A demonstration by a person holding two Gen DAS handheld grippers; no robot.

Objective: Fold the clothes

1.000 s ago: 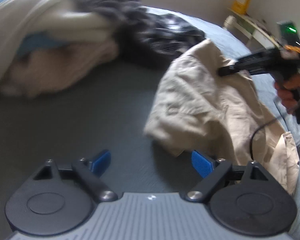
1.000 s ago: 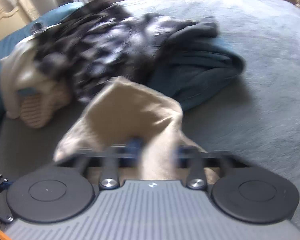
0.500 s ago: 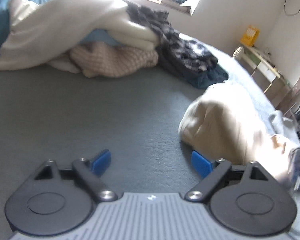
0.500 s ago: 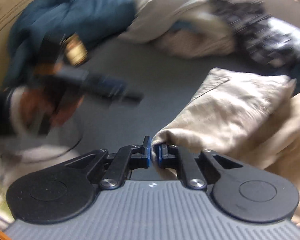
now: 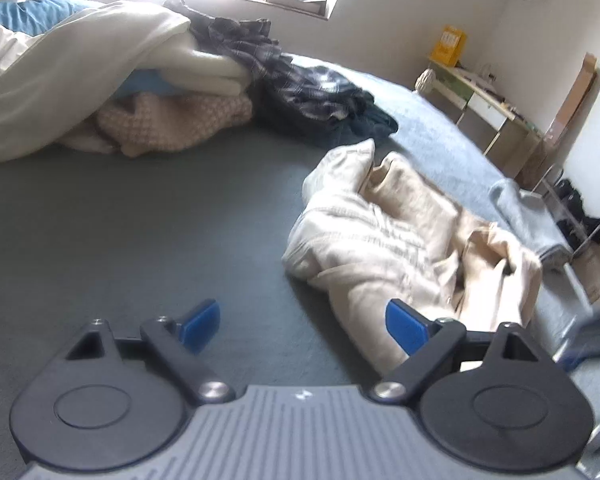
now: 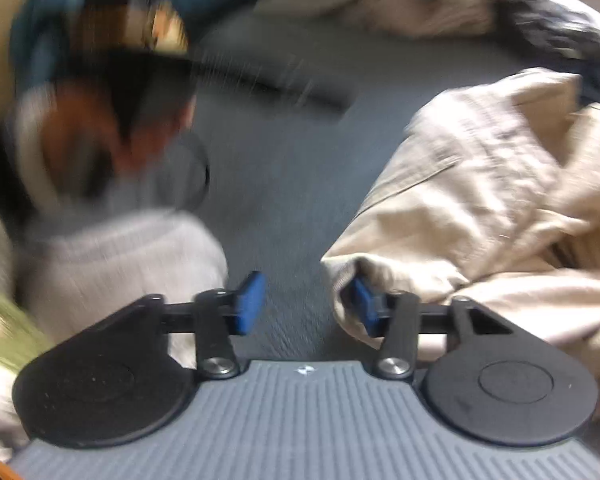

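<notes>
A crumpled beige garment (image 5: 404, 236) lies on the grey bed cover (image 5: 140, 220), to the right in the left wrist view. It also shows in the right wrist view (image 6: 488, 184), to the right. My left gripper (image 5: 302, 326) is open and empty, low over the cover, with its right pad at the garment's near edge. My right gripper (image 6: 306, 300) is open, and the garment's near corner lies against its right pad. The right wrist view is blurred; the other gripper and the hand holding it (image 6: 112, 112) show at the upper left.
A pile of clothes lies at the back: a cream garment (image 5: 84, 64), a pink knit (image 5: 172, 120), a dark plaid shirt (image 5: 300, 84). A grey folded piece (image 5: 528, 220) lies at the bed's right edge. A shelf (image 5: 480, 104) stands by the wall.
My right gripper was shut on the beige garment and has opened, letting it drop on the cover. The garment has come down from lifted to lying. My left gripper stayed open.
</notes>
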